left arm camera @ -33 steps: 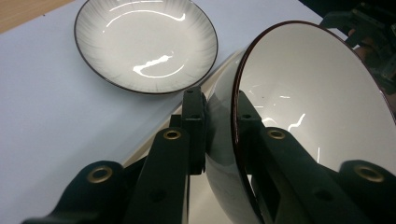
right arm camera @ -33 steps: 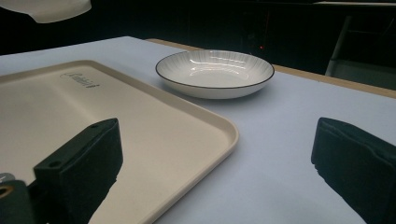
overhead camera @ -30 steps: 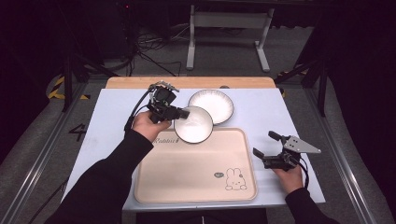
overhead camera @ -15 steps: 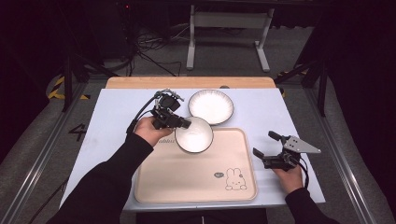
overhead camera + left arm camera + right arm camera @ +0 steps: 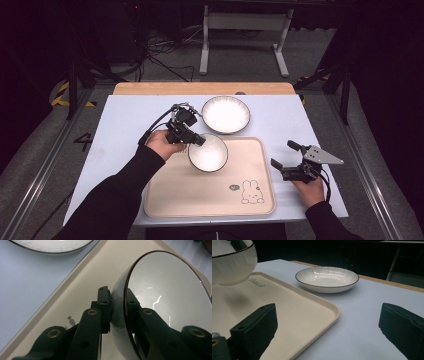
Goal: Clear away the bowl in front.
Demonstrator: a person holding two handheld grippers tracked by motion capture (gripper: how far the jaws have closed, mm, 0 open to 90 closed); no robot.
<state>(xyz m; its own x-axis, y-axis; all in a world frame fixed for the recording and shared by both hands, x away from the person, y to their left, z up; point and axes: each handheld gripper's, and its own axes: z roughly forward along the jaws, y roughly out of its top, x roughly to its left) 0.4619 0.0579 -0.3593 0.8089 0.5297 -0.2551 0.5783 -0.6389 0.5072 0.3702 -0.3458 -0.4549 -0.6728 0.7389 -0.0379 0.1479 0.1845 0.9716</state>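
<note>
From the high view, the small round white bowl with a thin dark rim (image 5: 208, 153) hangs over the upper left part of the cream rectangular plastic tray (image 5: 210, 192), its mouth facing upward and slightly toward the camera; being round, it has no long axis to speak of. The left gripper (image 5: 196, 140) clamps the bowl's near-left rim, held by a hand (image 5: 162, 144) whose dark-sleeved forearm runs diagonally up from the bottom left corner. The right gripper (image 5: 284, 157) rests on the pale blue table cover (image 5: 125, 120) just beside the tray's right edge, jaws spread apart and holding nothing, with the person's right hand (image 5: 310, 188) behind it. A wider shallow white plate with a dark rim (image 5: 226, 114) sits on the cover just beyond the tray's far edge. In the left gripper view, the bowl (image 5: 165, 297) stands tilted on edge, one black jaw pressed on its outer wall and the other inside against the rim; the bowl's right side is cut off by the frame, and the tray (image 5: 82, 290) lies beneath. In the right gripper view, the two black jaws stand wide apart over the tray's corner (image 5: 312, 315); the bowl (image 5: 233, 265) floats at upper left clear of the tray surface, partly cut off, and the shallow plate (image 5: 327, 278) sits beyond on the cover.
</note>
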